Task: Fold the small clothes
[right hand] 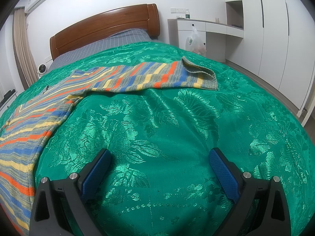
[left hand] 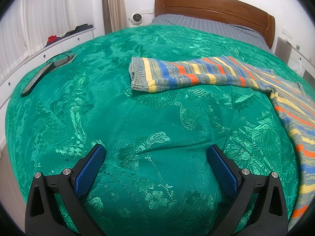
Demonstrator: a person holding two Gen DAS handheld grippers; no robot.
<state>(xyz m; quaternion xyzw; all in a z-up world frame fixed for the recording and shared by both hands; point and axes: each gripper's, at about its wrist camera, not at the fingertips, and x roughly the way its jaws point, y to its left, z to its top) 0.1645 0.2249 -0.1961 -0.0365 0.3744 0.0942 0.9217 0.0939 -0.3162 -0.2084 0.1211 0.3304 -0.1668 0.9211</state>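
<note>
Your left gripper (left hand: 156, 151) and right gripper (right hand: 160, 155) hover wide apart, empty — flanking the striped sweater (right hand: 126, 78), sleeves spread for folding.

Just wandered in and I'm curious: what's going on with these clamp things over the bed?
A person holds two grasping tools above a green bedspread. The left tool and right tool are both open and hold nothing. A striped knitted sweater lies spread out flat, sleeves stretched to either side. Neither tool touches it, so folding hasn't begun.
</note>
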